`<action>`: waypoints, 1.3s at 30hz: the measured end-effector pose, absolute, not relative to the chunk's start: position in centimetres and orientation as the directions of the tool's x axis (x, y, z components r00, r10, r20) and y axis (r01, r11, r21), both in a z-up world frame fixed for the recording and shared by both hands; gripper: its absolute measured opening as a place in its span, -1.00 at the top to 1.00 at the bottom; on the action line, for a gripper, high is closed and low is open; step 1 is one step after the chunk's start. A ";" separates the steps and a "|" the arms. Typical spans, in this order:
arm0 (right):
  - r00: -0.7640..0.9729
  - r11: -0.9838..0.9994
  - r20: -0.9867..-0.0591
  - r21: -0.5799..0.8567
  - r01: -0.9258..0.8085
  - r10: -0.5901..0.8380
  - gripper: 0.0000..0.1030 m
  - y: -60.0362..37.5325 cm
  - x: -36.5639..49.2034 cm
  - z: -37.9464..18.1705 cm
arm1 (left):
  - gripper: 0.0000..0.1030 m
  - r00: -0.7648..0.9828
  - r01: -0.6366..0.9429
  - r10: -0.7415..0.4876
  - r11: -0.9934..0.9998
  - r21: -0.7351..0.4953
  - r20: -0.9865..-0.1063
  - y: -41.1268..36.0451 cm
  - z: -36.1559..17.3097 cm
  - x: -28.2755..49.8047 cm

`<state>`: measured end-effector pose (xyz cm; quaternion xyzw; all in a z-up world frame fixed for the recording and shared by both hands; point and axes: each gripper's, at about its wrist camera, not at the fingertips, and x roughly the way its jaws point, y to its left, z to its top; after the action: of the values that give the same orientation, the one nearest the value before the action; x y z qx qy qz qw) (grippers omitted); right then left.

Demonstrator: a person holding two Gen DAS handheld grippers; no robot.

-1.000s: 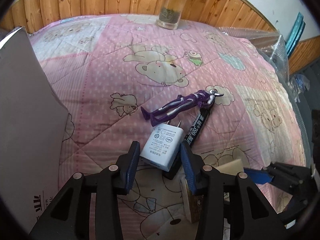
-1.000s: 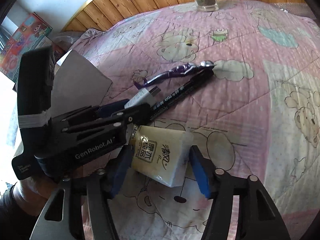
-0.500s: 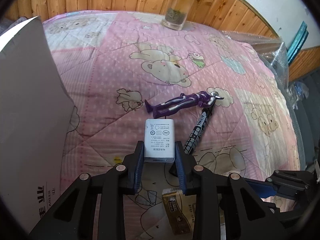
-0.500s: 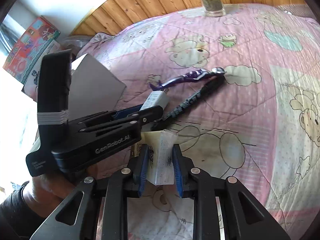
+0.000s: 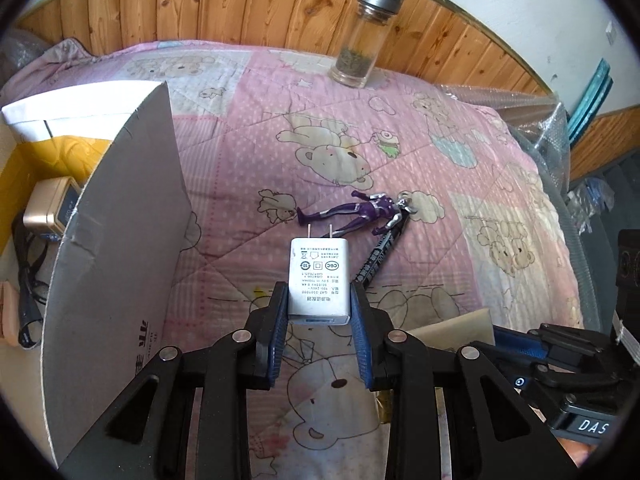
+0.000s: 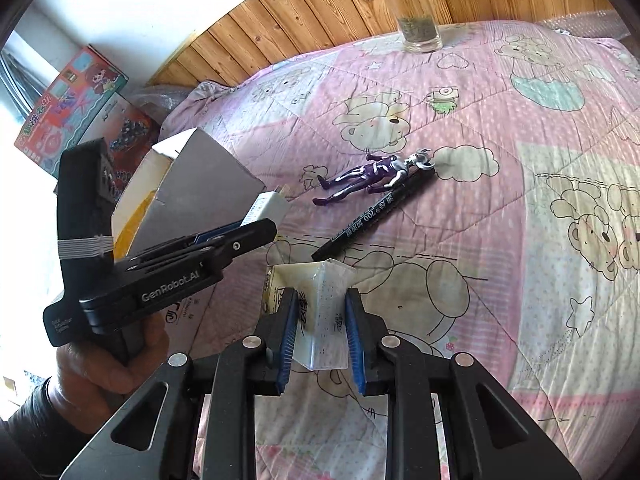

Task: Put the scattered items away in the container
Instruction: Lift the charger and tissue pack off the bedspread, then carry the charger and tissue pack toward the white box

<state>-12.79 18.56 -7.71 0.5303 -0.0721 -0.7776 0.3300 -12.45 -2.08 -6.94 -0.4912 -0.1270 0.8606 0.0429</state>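
White plastic shows between the left gripper's (image 5: 319, 312) blue pads: a charger (image 5: 319, 280), pinched and lifted clear of the pink quilt (image 5: 248, 184). Beside it the right gripper (image 6: 320, 320) squeezes a tissue pack (image 6: 320, 312), also off the quilt. A purple figure (image 5: 356, 214) and black marker (image 5: 380, 252) lie on the quilt, touching. The cardboard box (image 5: 116, 248) stands at the quilt's left edge.

glass bottle (image 6: 416, 20) top cut off, marker (image 5: 380, 256) partly hidden
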 end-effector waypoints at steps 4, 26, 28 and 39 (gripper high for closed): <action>-0.228 -0.767 -0.771 0.461 0.446 -0.595 0.52 19.3 -12.2 -7.0 | 0.41 -0.532 0.037 0.200 -0.965 -0.259 -0.823 -1.8 -5.6 -11.4; -0.311 -0.742 -0.701 0.465 0.483 -0.642 0.52 18.4 -8.4 -1.7 | 0.41 -0.645 0.040 0.221 -0.946 -0.320 -0.732 -3.9 1.0 -6.1; -0.317 -0.738 -0.693 0.467 0.488 -0.648 0.52 18.1 -8.0 -1.2 | 0.41 -0.654 0.042 0.222 -0.944 -0.327 -0.723 -4.4 1.5 -5.6; -0.351 -0.704 -0.634 0.473 0.530 -0.689 0.52 16.6 -6.1 1.6 | 0.41 -0.718 0.075 0.221 -0.918 -0.389 -0.661 -8.5 4.8 -2.2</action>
<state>-6.13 16.56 1.56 0.4307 -0.0926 -0.8166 0.3731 -2.16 -8.47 4.78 -0.3736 -0.1983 0.9052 0.0402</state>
